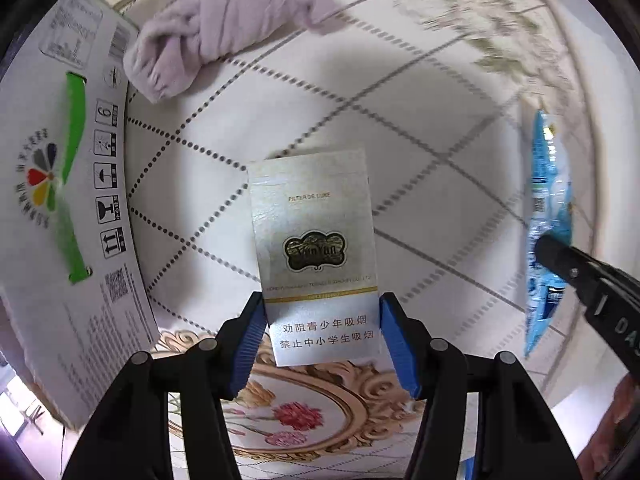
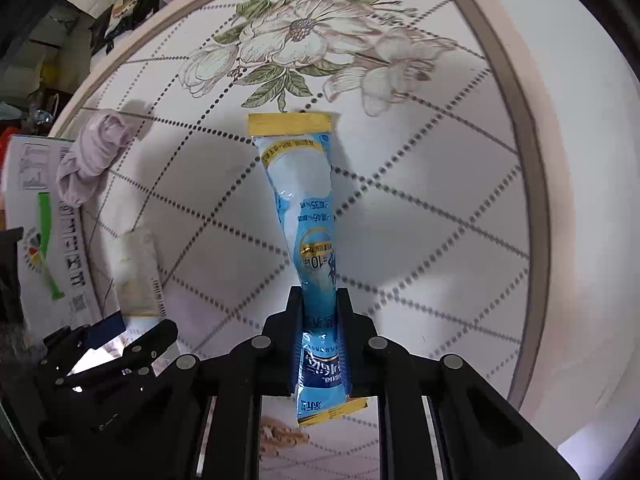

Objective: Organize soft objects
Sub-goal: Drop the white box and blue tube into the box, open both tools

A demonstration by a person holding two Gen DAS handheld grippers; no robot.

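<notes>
My left gripper is shut on a silver-white cigarette pack; its blue pads press the pack's two long sides near the lower end. In the right wrist view that pack and the left gripper show at lower left. My right gripper is shut on a long blue sachet with yellow ends, pinching it near one end. The sachet also appears at the right edge of the left wrist view. A crumpled lilac sock lies on the cloth beyond the pack, by the box.
A white cardboard box with a green strip and printed symbols stands at the left, close to the sock. Everything sits on a round table under a quilted, flower-printed cloth. Clutter lies off the table at far left.
</notes>
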